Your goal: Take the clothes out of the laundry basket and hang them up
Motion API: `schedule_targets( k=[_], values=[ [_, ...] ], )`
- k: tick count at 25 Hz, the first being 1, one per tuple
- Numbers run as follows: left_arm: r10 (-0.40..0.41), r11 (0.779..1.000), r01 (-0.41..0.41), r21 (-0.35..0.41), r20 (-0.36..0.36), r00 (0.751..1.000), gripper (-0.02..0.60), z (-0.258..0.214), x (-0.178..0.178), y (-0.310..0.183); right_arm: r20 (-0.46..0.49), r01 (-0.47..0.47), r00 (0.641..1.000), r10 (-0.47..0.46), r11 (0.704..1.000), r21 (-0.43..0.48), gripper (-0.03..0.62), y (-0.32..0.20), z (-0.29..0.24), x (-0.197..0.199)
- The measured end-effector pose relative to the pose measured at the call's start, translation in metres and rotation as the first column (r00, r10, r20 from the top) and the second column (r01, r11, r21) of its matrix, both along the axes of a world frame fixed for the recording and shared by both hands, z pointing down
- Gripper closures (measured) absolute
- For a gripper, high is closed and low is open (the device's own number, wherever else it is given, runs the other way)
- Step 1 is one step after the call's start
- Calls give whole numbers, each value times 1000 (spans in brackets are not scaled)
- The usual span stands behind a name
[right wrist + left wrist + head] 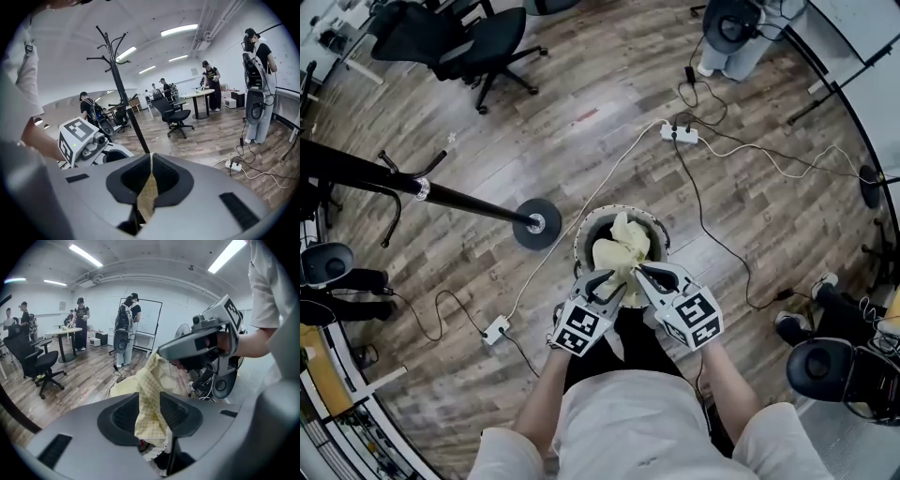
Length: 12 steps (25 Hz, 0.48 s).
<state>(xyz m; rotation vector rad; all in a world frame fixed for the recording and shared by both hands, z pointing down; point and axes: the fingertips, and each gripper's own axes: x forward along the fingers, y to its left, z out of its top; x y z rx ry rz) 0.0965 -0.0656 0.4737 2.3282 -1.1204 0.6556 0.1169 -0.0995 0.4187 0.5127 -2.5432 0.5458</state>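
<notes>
**Both grippers on the yellow garment over the basket**

Head view: the left gripper [612, 278] and the right gripper [643, 273] meet almost tip to tip over the near rim of the round laundry basket [578, 246]; both are at a pale yellow garment [624, 246] that is bunched above the basket's opening. The pole of the coat stand [441, 195] runs off to the left from its round base, which sits just left of the basket. A white power strip [680, 134] lies on the wood floor farther off; a black office chair [483, 37] stands at the far left.

Left gripper view: the jaws stand somewhat apart; a thick fold of the checked yellow cloth fills the gap and touches both pads. From there the cloth rises to the right, up to the right gripper close ahead. Far off, people stand by a whiteboard [150, 317] and a round table [63, 331].

Right gripper view: the jaws are nearly together, clamped on a thin edge of the yellow cloth, which hangs down below them. The left gripper's marker cube shows near on the left; the coat stand rises upright just beyond it.
</notes>
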Motion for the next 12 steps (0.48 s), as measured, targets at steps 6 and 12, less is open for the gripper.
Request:
schedule_targets(
  k=[6,12],
  values=[
    [-54,997,56,45,-40,998,423,-26,-1,-4,50,20,998,-24,998,65,576,-6,-42,-7],
    [-93,988,100,120,-61,994,448,-52,7,-13,92,29,995,-41,992,124,576,-10,-75,-5]
  ],
)
